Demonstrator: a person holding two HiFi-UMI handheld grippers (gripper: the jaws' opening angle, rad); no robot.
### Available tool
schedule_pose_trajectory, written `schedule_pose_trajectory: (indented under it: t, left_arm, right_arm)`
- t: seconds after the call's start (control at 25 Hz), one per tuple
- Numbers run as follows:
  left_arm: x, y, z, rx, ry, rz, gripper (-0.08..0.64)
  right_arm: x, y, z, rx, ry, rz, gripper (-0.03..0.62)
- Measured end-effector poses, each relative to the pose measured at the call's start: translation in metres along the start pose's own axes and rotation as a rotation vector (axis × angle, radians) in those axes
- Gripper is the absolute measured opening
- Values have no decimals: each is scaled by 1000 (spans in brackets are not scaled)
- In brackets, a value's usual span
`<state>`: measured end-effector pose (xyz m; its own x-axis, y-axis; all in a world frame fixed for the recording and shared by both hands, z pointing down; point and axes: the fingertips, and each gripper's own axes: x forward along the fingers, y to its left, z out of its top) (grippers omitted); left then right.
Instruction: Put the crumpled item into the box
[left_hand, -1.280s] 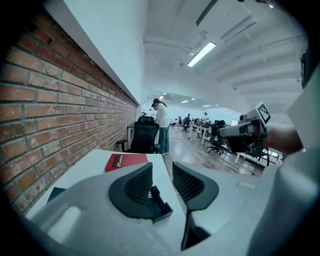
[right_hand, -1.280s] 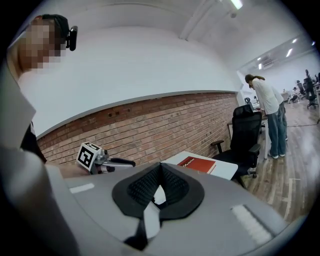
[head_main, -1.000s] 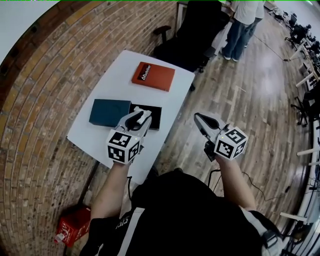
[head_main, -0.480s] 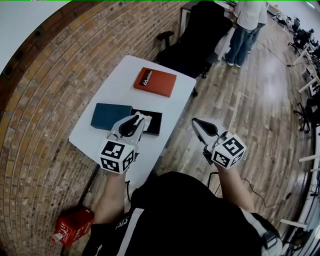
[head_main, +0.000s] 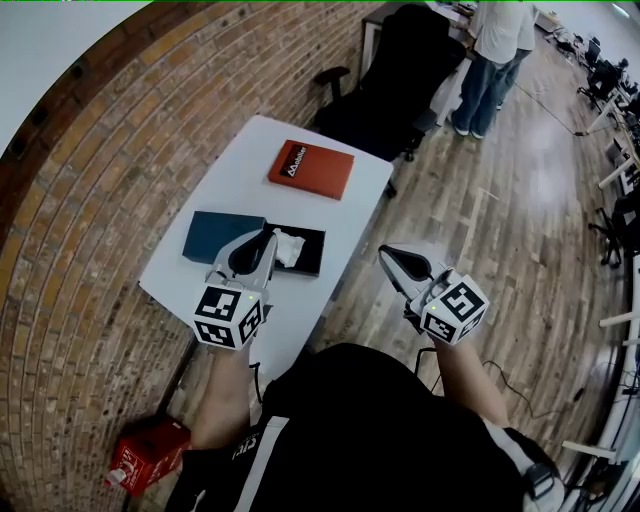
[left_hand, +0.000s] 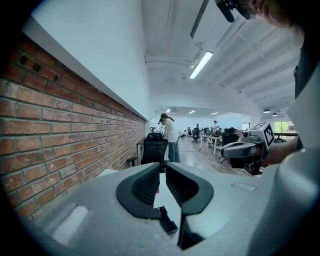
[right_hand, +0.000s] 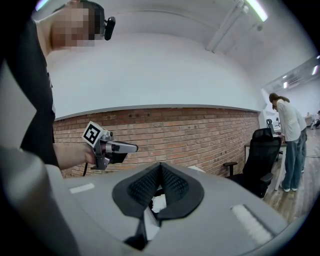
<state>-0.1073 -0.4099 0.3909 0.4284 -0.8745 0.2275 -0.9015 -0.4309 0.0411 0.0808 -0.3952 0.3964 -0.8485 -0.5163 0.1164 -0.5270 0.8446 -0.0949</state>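
A white crumpled item (head_main: 289, 247) lies inside the open black box (head_main: 310, 257) on the white table (head_main: 230, 165). My left gripper (head_main: 269, 239) hovers just left of it above the box's near-left edge, jaws shut with nothing between them. In the left gripper view its tips (left_hand: 161, 165) meet and point along the brick wall. My right gripper (head_main: 384, 255) hangs over the wooden floor to the right of the table, also shut and empty; its jaws (right_hand: 160, 164) touch at the tip.
A blue lid (head_main: 220, 236) lies beside the box on the left. A red book (head_main: 311, 168) rests at the table's far end. A black office chair (head_main: 385, 70) and a standing person (head_main: 492, 45) are beyond the table. A red carton (head_main: 147, 452) sits on the floor by the brick wall.
The left gripper has drawn back toward me and its jaws have closed. The crumpled item, earlier at its tips, now lies in the black box. The right gripper drifted slightly lower.
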Motion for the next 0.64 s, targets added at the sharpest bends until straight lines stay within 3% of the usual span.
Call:
schedule_pose_trajectory:
  t: [0.36, 0.64]
  left_arm:
    - [1, -9, -7, -9, 14, -17, 38]
    - [3, -14, 0, 4, 7, -27, 35]
  right_arm:
    - [-9, -10, 2, -1, -17, -65, -2]
    - [-14, -11, 1, 15, -17, -70, -2]
